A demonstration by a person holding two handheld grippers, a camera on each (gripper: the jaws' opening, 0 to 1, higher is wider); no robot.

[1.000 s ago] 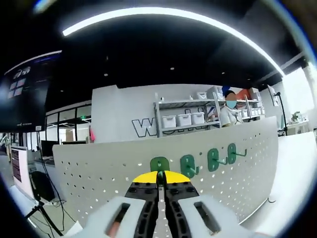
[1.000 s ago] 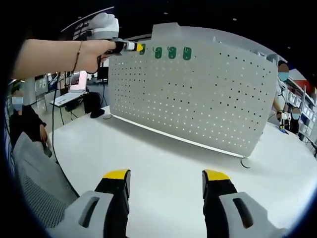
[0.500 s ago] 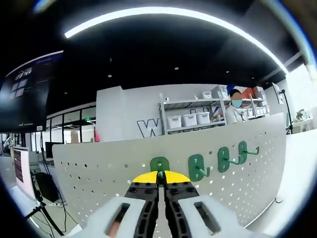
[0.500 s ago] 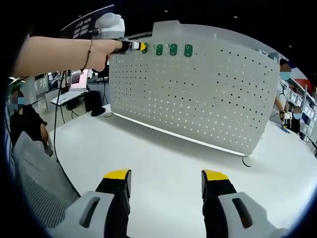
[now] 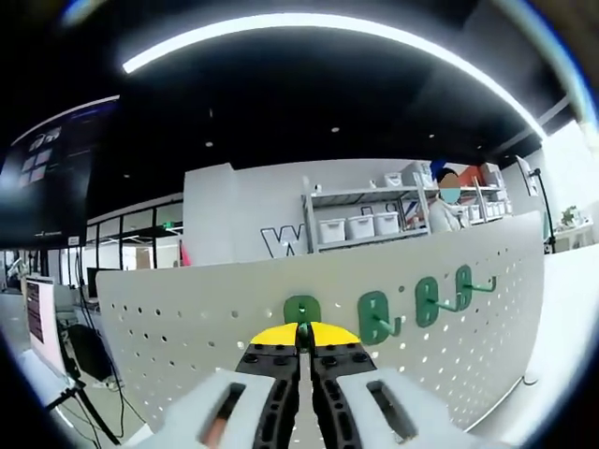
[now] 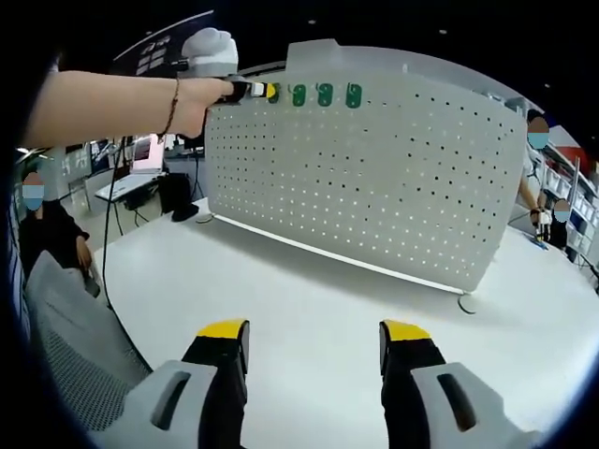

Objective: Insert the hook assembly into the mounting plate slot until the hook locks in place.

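Against the frames from a second ago, the left gripper view has crept slightly closer to the pegboard (image 5: 187, 327): the three mounted green hooks (image 5: 417, 301) sit a bit larger and further toward that view's right. Some of that is camera motion, but the right gripper view agrees, with the left gripper (image 6: 267, 91) now a touch nearer the hook row at the panel's top edge. Judgement: the insertion stroke is near its end, though a lock is not confirmed. Left gripper (image 5: 301, 329): jaws pressed together with only a thin seam between the yellow tips, closed on the green hook assembly (image 5: 301, 310), whose rounded plate rises just beyond the tips and lies against, or just at, the perforated face; actual seating in a slot is hidden behind the jaws. In the right gripper view the person's hand (image 6: 192, 101) holds that gripper up at the board's upper corner, just beside the mounted hooks (image 6: 324, 94). Right gripper (image 6: 314, 335): jaws spread wide, holding nothing, hovering above the white table (image 6: 309, 290), well short of the board (image 6: 374, 178). Risk, judged: releasing before the hook drops fully into its holes.
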